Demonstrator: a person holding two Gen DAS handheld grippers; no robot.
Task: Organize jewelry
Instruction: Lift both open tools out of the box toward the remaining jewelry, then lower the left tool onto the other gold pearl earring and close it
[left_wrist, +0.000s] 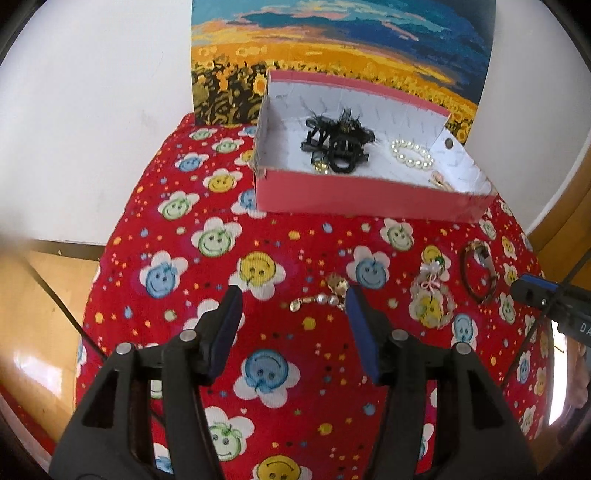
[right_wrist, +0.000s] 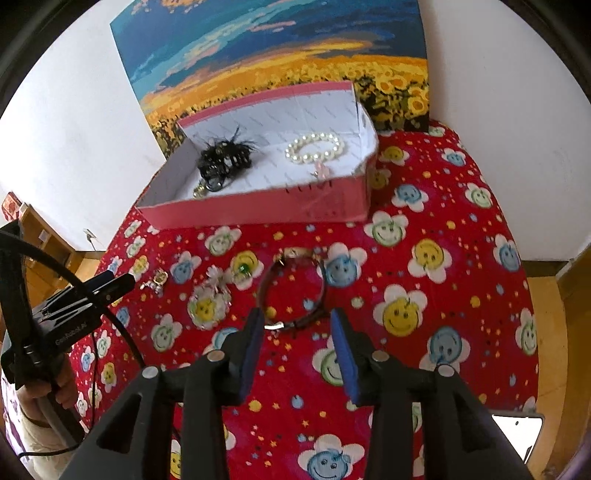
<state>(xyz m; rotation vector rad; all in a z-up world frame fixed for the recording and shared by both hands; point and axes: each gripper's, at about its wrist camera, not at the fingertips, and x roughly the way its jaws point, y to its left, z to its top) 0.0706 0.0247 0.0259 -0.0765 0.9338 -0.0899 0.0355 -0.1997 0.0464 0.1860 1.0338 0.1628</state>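
Your left gripper and right gripper share black plastic frames, blue finger pads, silver pivot screws; a black cable trails.

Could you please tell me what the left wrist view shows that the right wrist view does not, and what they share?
Only the left wrist view shows the left gripper from behind, open above the gold brooch.

Only the right wrist view shows the right gripper from behind, open over the brown bracelet, and a hand holding the other tool.

Both show the pink box holding the pearl bracelet and black hair clips, and the red tablecloth.
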